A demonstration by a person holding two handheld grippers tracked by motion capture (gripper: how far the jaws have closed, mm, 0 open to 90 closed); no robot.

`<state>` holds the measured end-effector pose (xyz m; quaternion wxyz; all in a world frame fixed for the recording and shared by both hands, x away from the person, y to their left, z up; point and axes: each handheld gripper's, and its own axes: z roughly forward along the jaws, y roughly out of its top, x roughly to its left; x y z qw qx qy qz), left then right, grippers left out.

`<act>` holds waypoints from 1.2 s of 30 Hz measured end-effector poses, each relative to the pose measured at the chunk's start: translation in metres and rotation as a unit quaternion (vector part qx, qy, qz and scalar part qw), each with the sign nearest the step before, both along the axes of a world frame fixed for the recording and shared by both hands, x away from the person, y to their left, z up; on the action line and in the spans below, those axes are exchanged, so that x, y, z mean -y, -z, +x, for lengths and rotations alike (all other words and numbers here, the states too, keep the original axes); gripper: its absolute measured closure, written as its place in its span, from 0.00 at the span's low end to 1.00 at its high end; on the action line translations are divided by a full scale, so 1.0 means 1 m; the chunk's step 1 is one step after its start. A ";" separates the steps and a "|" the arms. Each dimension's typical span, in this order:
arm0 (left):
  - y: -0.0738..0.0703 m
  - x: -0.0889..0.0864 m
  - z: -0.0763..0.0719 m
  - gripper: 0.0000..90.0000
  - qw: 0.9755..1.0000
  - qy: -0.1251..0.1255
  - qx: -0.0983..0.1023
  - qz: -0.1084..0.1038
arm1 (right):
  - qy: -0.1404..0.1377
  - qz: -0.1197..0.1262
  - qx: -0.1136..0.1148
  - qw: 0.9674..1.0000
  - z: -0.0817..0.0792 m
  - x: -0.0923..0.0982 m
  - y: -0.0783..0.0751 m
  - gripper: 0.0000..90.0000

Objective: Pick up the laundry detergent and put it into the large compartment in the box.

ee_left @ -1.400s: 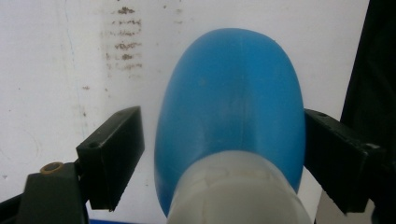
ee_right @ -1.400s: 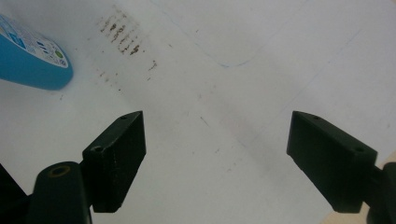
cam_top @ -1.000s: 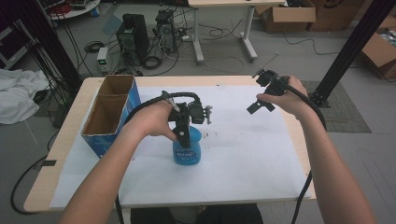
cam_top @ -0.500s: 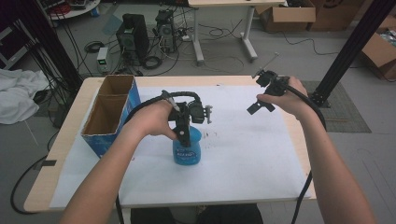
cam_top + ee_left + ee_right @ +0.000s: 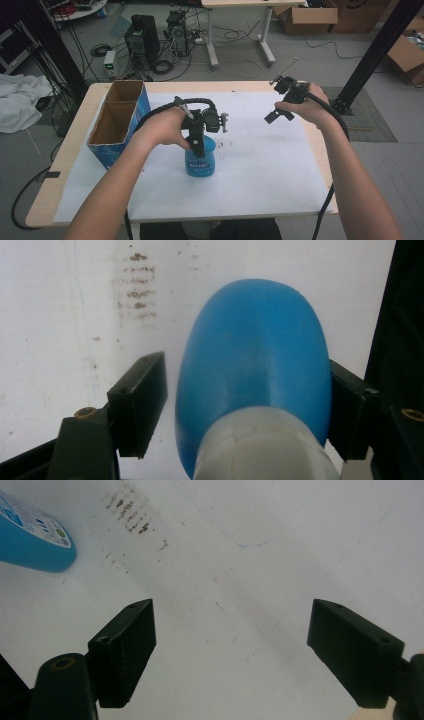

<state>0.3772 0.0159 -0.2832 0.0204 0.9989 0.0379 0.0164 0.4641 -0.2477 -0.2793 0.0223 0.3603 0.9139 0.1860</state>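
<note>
A blue bottle (image 5: 201, 161) with a white neck stands upright on the white paper near the table's middle. My left gripper (image 5: 198, 145) comes down over it from above, and its jaws have just been closing around it. In the left gripper view the bottle (image 5: 252, 355) sits between the jaws. The right-hand pad (image 5: 350, 410) touches its side and the left-hand pad (image 5: 142, 405) stands a sliver off it. My right gripper (image 5: 278, 100) hovers open over the paper at the far right. In the right gripper view its jaws (image 5: 235, 640) hold nothing, and the bottle's base (image 5: 30, 537) shows at top left.
A blue cardboard box (image 5: 117, 122) with two open compartments stands at the table's left edge. White paper (image 5: 260, 170) covers most of the tabletop, with faint brown smudges (image 5: 232, 144) right of the bottle. Desks, computer towers and cables lie on the floor beyond.
</note>
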 end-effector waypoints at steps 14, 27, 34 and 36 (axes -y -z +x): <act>0.000 0.000 0.001 0.38 1.000 -0.002 -0.015 0.003 | 0.002 0.003 -0.002 1.000 -0.001 0.001 0.001 0.21; -0.001 0.001 0.001 0.41 1.000 -0.005 -0.022 0.010 | 0.000 0.004 0.000 1.000 -0.001 0.002 0.000 0.22; -0.001 0.002 0.002 0.42 0.999 -0.014 -0.023 0.019 | 0.001 0.006 0.001 1.000 -0.002 0.002 0.000 0.22; -0.002 0.004 0.003 0.42 0.999 -0.023 -0.023 0.024 | 0.001 0.007 -0.001 1.000 -0.002 0.002 0.000 0.22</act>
